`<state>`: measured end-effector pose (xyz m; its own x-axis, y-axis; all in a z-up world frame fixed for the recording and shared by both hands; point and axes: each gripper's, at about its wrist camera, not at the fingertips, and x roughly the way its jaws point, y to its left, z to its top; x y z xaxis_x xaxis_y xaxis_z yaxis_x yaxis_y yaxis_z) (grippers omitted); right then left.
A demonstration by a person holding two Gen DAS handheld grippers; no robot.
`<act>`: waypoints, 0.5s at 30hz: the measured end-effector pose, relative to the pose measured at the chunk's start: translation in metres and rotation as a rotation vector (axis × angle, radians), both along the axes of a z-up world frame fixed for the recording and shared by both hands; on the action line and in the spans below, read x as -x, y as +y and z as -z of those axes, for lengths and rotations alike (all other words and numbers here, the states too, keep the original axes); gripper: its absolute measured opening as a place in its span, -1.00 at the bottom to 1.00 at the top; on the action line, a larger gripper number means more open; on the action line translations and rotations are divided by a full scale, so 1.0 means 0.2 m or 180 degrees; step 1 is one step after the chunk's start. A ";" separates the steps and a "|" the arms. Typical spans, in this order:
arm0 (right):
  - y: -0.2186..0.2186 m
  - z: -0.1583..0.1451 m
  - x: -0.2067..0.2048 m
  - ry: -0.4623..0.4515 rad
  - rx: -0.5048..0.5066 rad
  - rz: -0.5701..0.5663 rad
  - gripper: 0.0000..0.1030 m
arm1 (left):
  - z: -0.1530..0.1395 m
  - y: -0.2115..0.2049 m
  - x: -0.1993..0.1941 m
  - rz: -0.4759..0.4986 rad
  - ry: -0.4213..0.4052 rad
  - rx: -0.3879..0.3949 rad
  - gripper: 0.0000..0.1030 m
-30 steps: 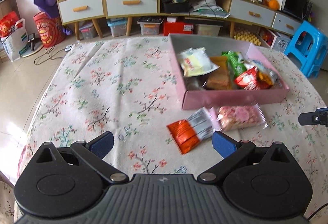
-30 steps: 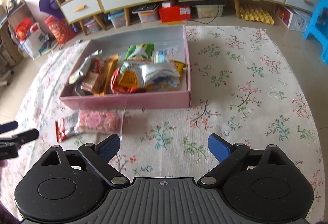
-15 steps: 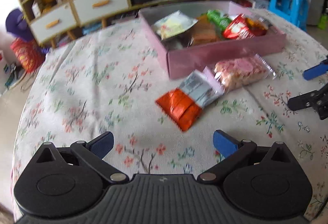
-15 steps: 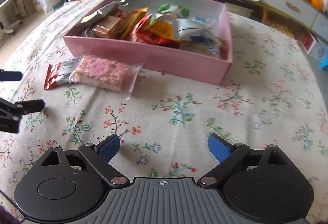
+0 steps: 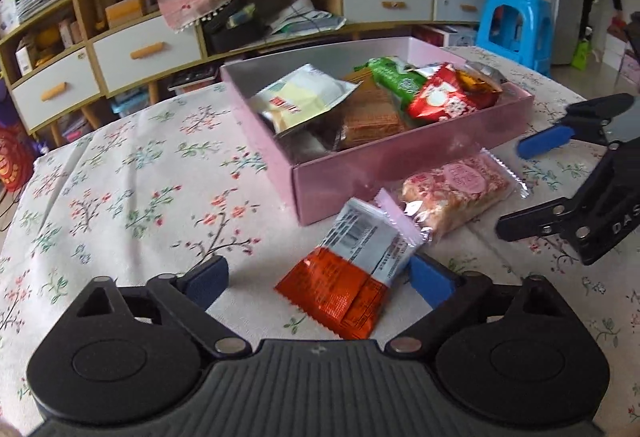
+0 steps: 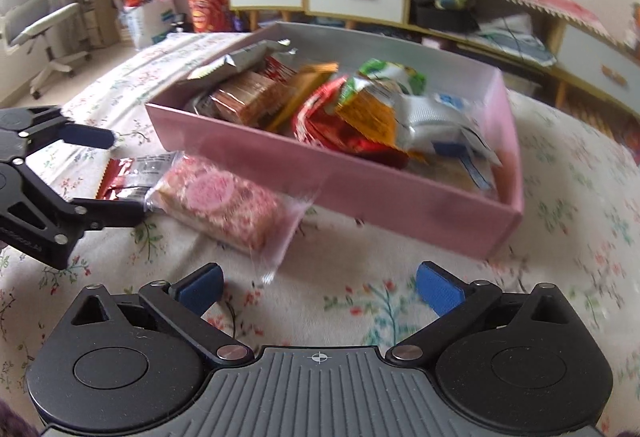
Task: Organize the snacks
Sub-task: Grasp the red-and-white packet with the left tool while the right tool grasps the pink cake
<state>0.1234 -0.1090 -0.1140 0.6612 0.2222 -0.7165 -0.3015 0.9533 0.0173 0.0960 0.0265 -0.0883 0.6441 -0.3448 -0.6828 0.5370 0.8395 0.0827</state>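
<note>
Both grippers lowered; two snack packets (image 5: pixel 348 273) (image 5: pixel 456 193) outside one pink box (image 5: pixel 400 165).

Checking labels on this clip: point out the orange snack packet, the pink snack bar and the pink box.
orange snack packet (image 5: pixel 340 295), left wrist view, middle of its orange half.
pink snack bar (image 6: pixel 224 199), right wrist view, centre of the wrapper.
pink box (image 5: pixel 400 167), left wrist view, its near outer wall.

My desk (image 5: pixel 120 189), under a floral cloth, carries a pink box (image 5: pixel 400 165) of snacks at frame centre. Touching its near wall lies a pink-speckled packet (image 5: pixel 456 189); an orange-and-white packet (image 5: pixel 352 269) overlaps that, lower centre.
</note>
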 end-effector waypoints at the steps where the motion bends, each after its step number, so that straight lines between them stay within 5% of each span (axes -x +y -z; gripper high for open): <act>1: 0.01 0.00 -0.01 -0.0021 -0.0001 -0.0040 1.00 | -0.01 -0.01 0.00 0.0052 0.0005 0.0000 0.68; 8: 0.08 -0.02 0.00 -0.0168 0.0038 -0.0291 0.89 | -0.02 -0.04 0.02 0.0207 0.0080 -0.0029 0.07; 15: 0.12 -0.06 0.04 -0.0206 0.0053 -0.0441 0.24 | -0.05 -0.02 0.02 0.0011 0.0228 -0.0122 -0.18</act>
<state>0.1162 -0.0855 -0.1027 0.6700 0.3029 -0.6778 -0.4302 0.9024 -0.0220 0.0913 0.0230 -0.0789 0.5919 -0.3196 -0.7400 0.5457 0.8345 0.0760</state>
